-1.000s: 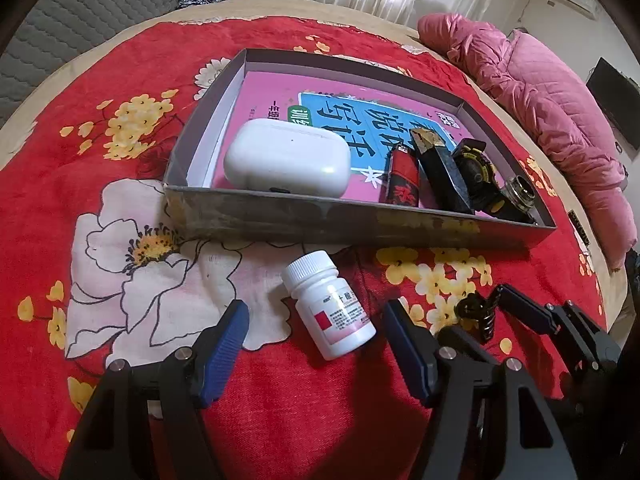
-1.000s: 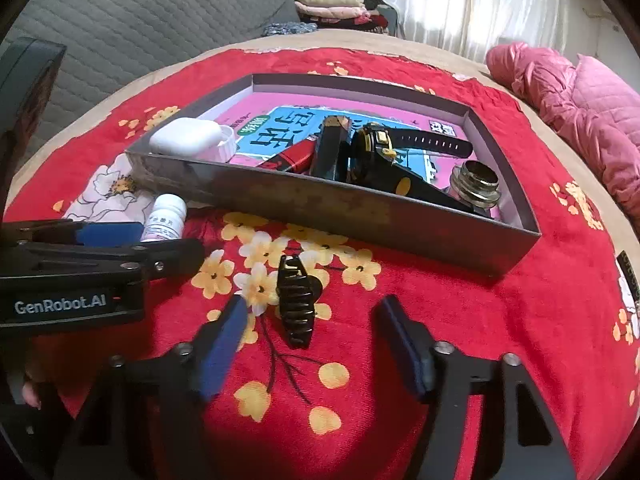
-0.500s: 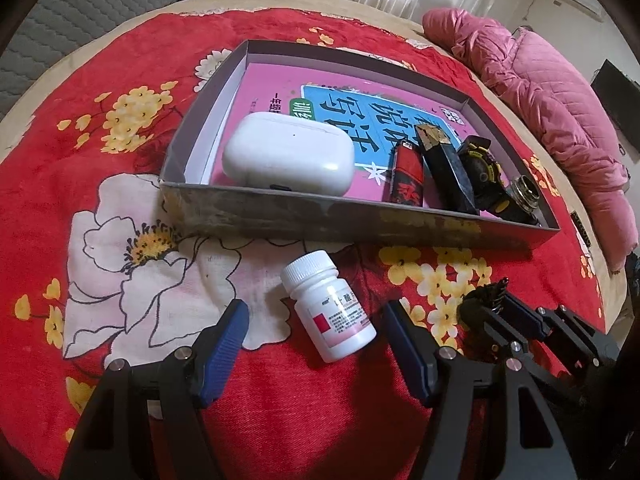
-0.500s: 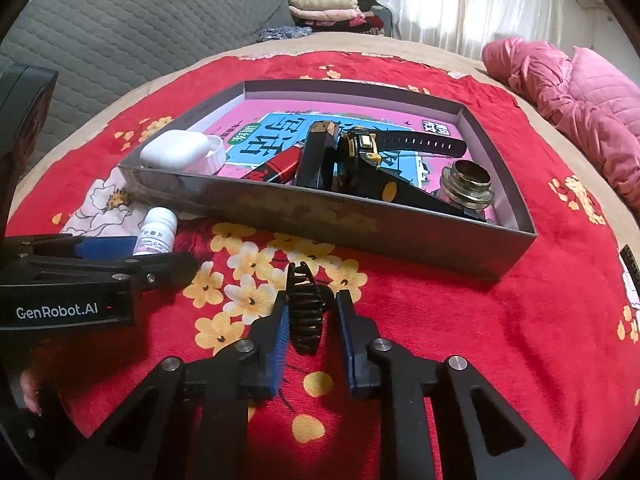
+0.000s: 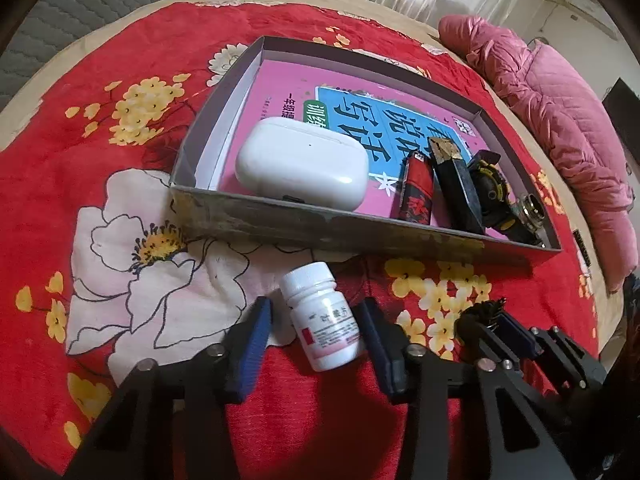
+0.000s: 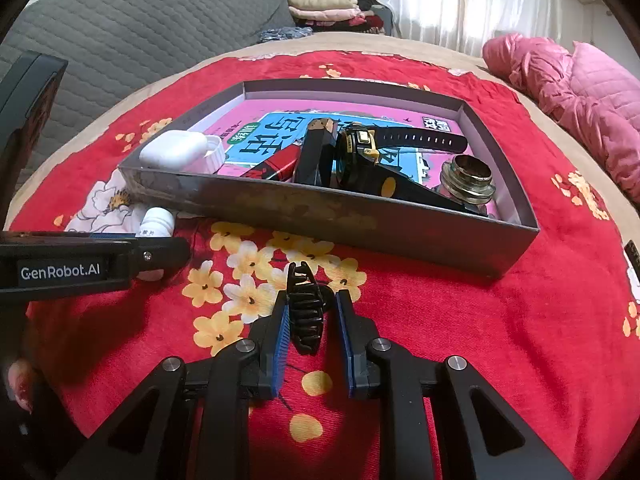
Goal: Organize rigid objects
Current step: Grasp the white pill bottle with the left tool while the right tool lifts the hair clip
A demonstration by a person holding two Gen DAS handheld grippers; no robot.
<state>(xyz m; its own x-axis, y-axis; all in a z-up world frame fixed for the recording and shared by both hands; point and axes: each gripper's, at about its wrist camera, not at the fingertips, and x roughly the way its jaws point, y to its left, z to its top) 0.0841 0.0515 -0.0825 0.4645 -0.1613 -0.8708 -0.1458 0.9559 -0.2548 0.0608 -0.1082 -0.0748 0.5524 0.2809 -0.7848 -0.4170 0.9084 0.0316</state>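
Note:
A white pill bottle [image 5: 324, 320] lies on the red floral blanket between the pads of my left gripper [image 5: 315, 306]. Its jaws are closing; the right pad is at the bottle, and a narrow gap shows at the left pad. My right gripper [image 6: 311, 299] is shut on a black hair claw clip [image 6: 306, 308] that rests on the blanket. Just beyond both stands a grey cardboard tray [image 5: 320, 228], lined with a pink book. It holds a white earbud case [image 5: 300, 168], a red lighter [image 5: 416, 192], a black bar [image 5: 456, 192], a black-and-yellow watch [image 6: 360, 152] and a small metal-capped jar [image 6: 468, 180].
A pink quilted jacket [image 5: 560, 120] lies at the bed's right edge. A grey quilted headboard [image 6: 140, 40] and folded clothes [image 6: 328, 8] stand behind the bed. The tray's near wall rises directly in front of both grippers.
My right gripper's jaws have closed onto the hair clip. My left gripper's jaws have narrowed around the pill bottle. Neither hand has shifted, and the bottle and clip lie where they were.

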